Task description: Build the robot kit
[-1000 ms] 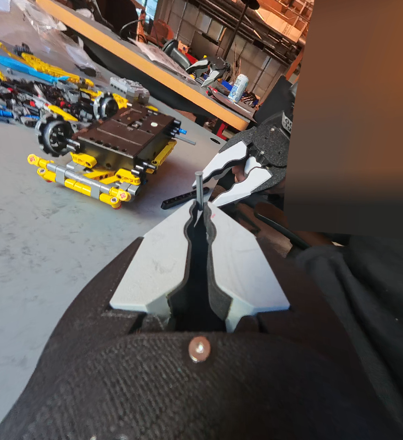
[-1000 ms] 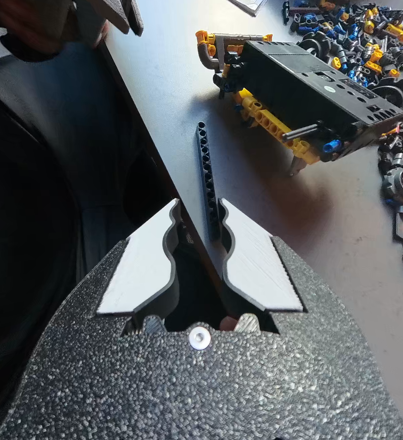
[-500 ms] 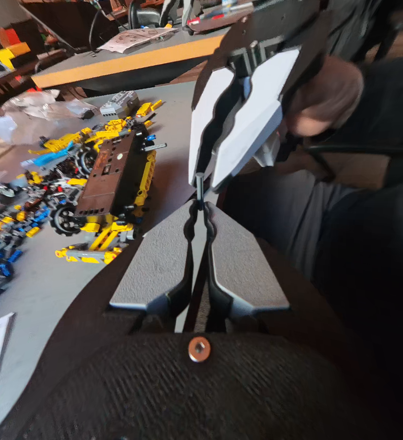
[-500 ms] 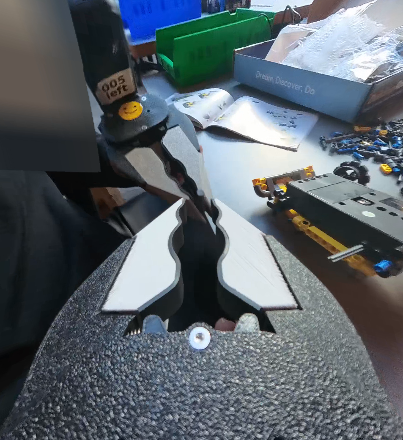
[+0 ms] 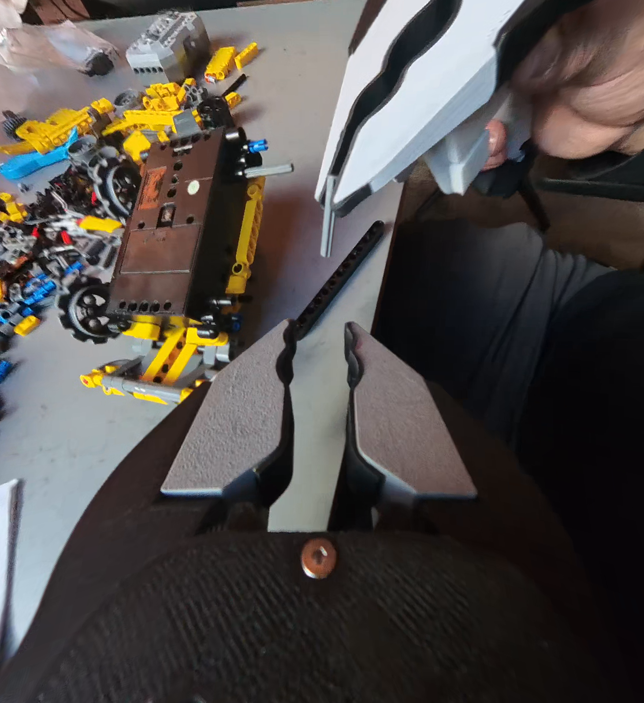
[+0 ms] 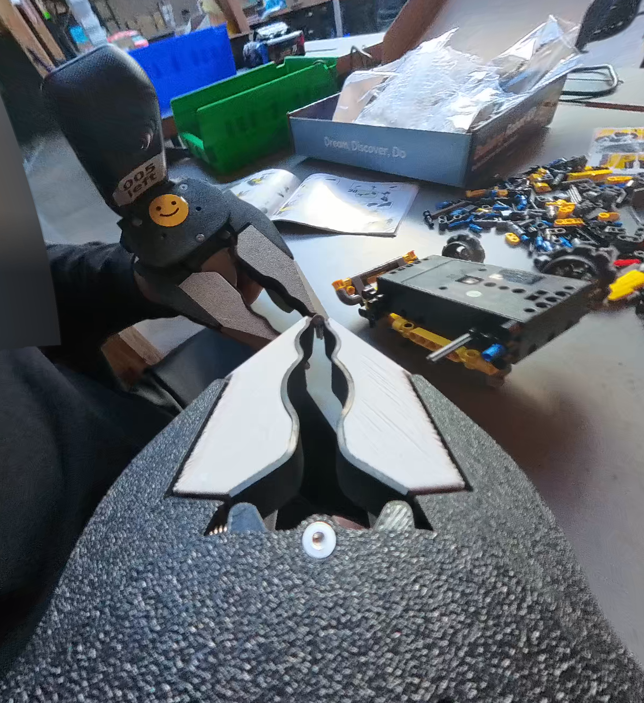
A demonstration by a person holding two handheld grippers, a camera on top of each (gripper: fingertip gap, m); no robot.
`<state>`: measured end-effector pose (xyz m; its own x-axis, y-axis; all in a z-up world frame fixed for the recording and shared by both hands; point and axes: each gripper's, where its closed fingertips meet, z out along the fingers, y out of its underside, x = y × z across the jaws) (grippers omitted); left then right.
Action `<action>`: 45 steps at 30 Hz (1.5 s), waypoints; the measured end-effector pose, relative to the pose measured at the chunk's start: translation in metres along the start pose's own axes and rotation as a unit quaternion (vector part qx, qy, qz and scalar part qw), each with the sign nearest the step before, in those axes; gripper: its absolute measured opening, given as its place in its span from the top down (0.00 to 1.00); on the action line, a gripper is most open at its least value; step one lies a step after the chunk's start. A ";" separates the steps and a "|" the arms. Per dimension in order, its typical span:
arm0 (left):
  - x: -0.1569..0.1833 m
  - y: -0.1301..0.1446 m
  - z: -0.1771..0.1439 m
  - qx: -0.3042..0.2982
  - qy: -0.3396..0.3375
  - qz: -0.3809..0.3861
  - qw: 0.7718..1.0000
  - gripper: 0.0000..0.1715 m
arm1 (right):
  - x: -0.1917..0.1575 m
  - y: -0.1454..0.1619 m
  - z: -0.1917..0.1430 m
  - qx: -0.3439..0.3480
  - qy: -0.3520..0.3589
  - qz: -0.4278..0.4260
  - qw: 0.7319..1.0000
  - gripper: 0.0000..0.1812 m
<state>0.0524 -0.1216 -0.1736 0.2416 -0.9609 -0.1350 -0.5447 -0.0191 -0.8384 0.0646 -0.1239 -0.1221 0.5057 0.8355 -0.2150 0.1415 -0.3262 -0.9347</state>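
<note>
Two claws are seen above the near edge of a grey desk, which carries everything else. Toward the far side of the desk, in the right wrist view, a grey-blue cardboard box filled with crinkled plastic bags is set, with a green bin to its left and an open instruction booklet in front of it. A partly built brick vehicle is laid in the middle: a long black block with yellow beams along its side, black toothed wheels and a grey axle sticking out of one end. A heap of loose yellow, blue and black pieces is spread beyond it.

The left claw is held released, with bare desk showing between its fingers and nothing gripped. A long black beam with a row of holes is laid flat near the desk edge, its near end just beside the left claw's left fingertip; contact cannot be told.

The right claw is clenched on a short grey axle, which is pinched at the fingertips and hangs downward in the air, above the desk and just beside the far end of the black beam.
</note>
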 end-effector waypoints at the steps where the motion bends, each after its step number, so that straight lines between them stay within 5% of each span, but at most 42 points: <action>1: -0.002 -0.002 0.001 -0.003 -0.008 0.016 1.000 0.88 | 0.003 0.001 -0.001 0.002 0.001 0.007 1.000 0.97; 17: -0.006 0.020 0.018 -0.168 0.062 0.120 0.976 0.89 | 0.026 0.022 -0.014 -0.025 0.035 -0.002 0.999 0.97; 22: 0.001 0.021 0.018 -0.159 0.075 0.081 0.981 0.97 | 0.018 0.024 -0.008 -0.035 0.019 -0.010 0.999 0.97; 35: 0.004 0.028 0.002 -0.115 0.052 0.032 0.991 0.89 | 0.006 0.040 0.032 -0.095 -0.005 -0.038 0.995 0.97; 45: 0.003 0.026 0.005 -0.102 0.057 0.027 0.993 0.89 | 0.009 0.043 0.033 -0.127 0.021 -0.070 0.989 0.97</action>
<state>0.0431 -0.1236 -0.1989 0.1207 -0.9870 -0.1062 -0.7086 -0.0108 -0.7055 0.0471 -0.1163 -0.1734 0.4993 0.8635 -0.0709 0.4201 -0.3129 -0.8518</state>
